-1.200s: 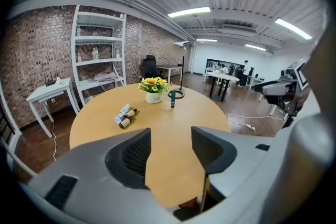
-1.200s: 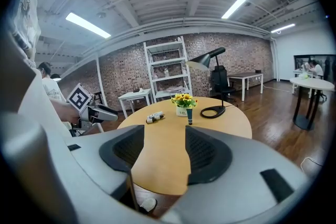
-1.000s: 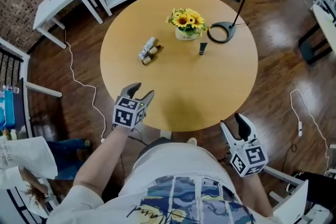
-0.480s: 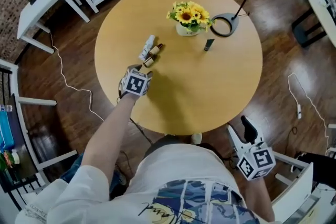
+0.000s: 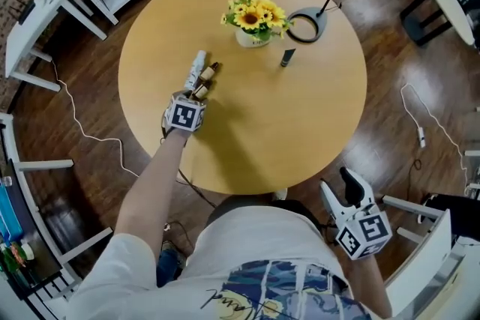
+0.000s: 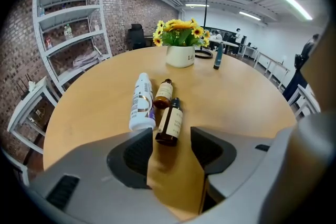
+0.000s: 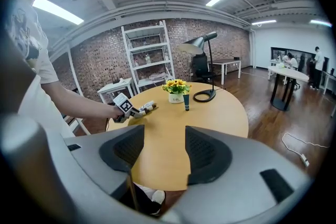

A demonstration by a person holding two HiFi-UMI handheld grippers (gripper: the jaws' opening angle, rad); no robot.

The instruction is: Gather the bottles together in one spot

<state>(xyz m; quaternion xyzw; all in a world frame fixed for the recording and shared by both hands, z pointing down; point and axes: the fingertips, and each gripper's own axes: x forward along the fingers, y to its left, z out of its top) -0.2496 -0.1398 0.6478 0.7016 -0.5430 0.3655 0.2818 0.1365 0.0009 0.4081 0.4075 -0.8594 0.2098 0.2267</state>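
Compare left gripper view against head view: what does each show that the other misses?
Left gripper view only: the left gripper, jaws apart after closing slightly, the nearer brown bottle lying base-first between their tips, not gripped. Head view only: the right gripper held beyond the table at its near edge. Both: white bottle, second brown bottle, sunflower vase, upright dark bottle.

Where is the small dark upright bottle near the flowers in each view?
Head view: dark bottle upper middle, right of flower pot.
Left gripper view: dark bottle upper middle, right of flower pot.
Right gripper view: dark bottle at centre, right of flower pot.
Shared landmark: flower pot.
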